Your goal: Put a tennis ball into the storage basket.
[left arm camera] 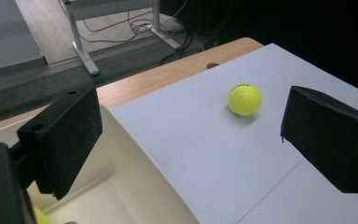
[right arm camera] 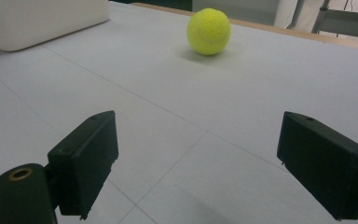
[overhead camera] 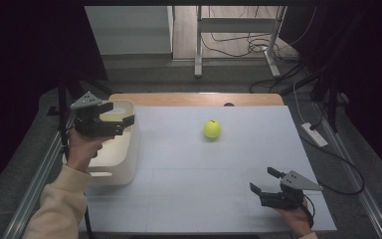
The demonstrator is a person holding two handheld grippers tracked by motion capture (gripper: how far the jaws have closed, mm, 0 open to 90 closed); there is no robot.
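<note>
We hold the left gripper (overhead camera: 122, 123) over the white bin (overhead camera: 129, 164) at the left edge of the bench (overhead camera: 219, 199), its fingers (left arm camera: 70, 140) spread wide with nothing between them. In the left gripper view a small patch of yellow (left arm camera: 39, 217) shows low inside the bin, which we read as a ball already dropped there; too little of it is visible to be sure. That position above the bin, with the fingers empty, fits a release just made or a hand waiting its turn.

The tennis ball (overhead camera: 212, 129) lies free on the white sheet toward the far middle of the bench, well apart from the bin and touching nothing but the surface. Seen from the left gripper, the ball (left arm camera: 244, 99) sits beyond the fingers and toward the right-hand one, well ahead of their tips.

We keep the right gripper (overhead camera: 263, 181) low over the near right part of the bench, pointed across the surface toward the ball. Its fingers (right arm camera: 86, 158) also stand wide and empty. In the right gripper view the ball (right arm camera: 209, 31) lies far ahead, roughly centred between the two fingers, so the line of approach is already set. We judge this gripper the better placed for the pick: a level advance should bring the ball between its fingers.
</note>
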